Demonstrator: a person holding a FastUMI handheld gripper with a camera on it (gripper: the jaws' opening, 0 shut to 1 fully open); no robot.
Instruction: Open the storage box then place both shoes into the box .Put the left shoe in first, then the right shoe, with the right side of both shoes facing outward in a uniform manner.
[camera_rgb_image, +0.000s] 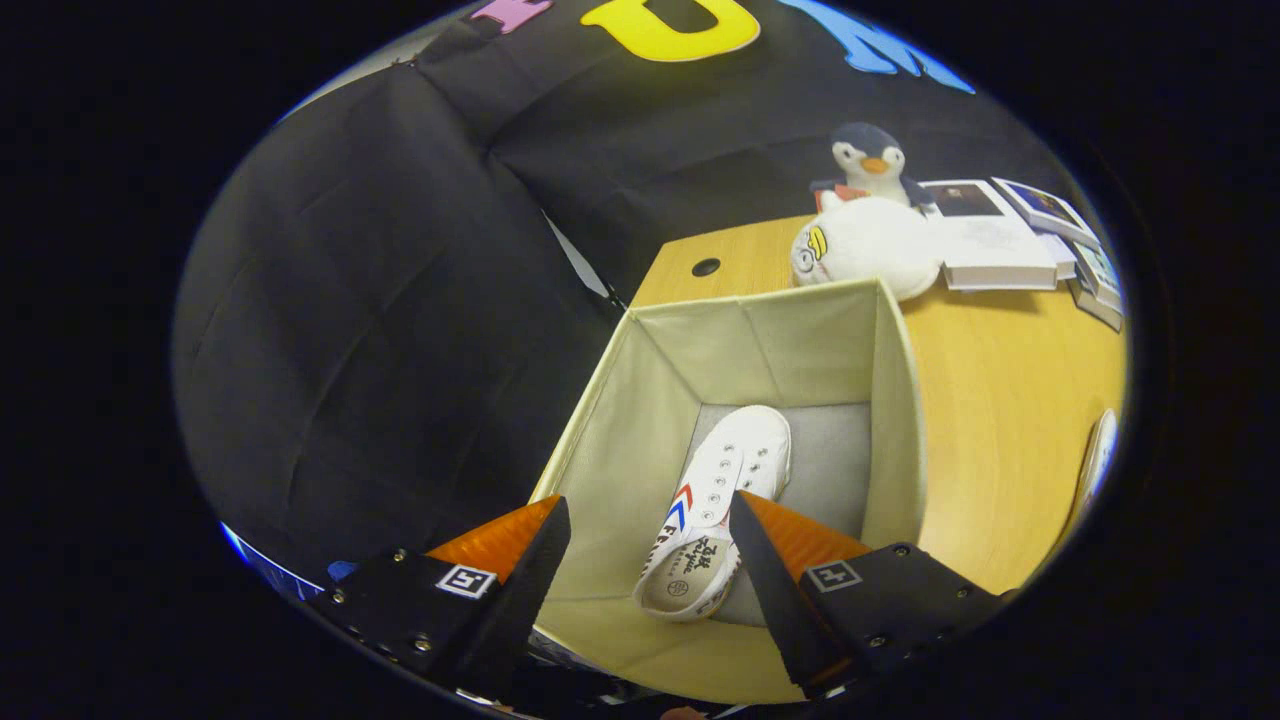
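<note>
Box (640, 400) stands open at desk's (1010, 400) left edge, one shoe (725, 500) inside; gripper (650, 515) fingers spread, empty, above it.

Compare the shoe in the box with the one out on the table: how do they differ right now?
The shoe in the box lies on the floor of the open storage box, showing whole between the open gripper fingers. The shoe on the table lies outside on the wooden table, far beyond the right finger, showing as a sliver. Both look white.
</note>
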